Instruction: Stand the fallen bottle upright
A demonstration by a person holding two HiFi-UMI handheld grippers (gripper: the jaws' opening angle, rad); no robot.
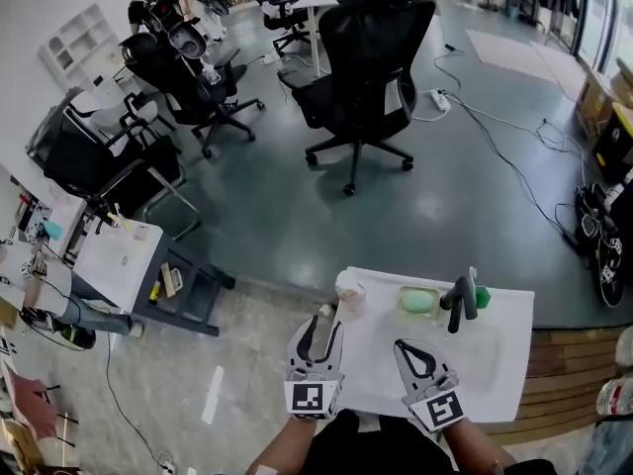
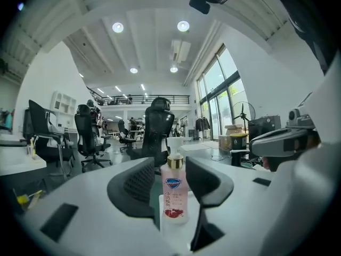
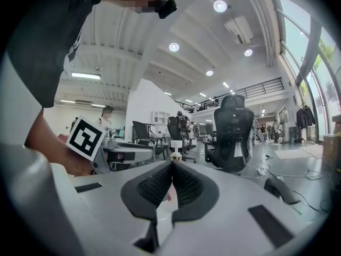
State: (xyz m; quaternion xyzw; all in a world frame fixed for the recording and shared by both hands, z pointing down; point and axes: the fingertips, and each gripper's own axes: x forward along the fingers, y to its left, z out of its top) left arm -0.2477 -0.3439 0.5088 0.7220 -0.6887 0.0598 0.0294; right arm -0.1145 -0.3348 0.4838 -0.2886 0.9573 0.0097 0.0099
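A clear pump bottle with pink soap, a gold collar and a white pump stands upright on the white table. In the head view the bottle is at the table's far left corner. My left gripper hangs just short of it, open, and the bottle shows through the gap without touching either pad. In the left gripper view that gripper points straight at the label. My right gripper is over the table's middle, shut with nothing in it; past its tips the bottle's pump shows.
On the table's far side sit a green soap dish, a black object and a small green item. Black office chairs and cables are on the grey floor beyond. A low cart stands to the left.
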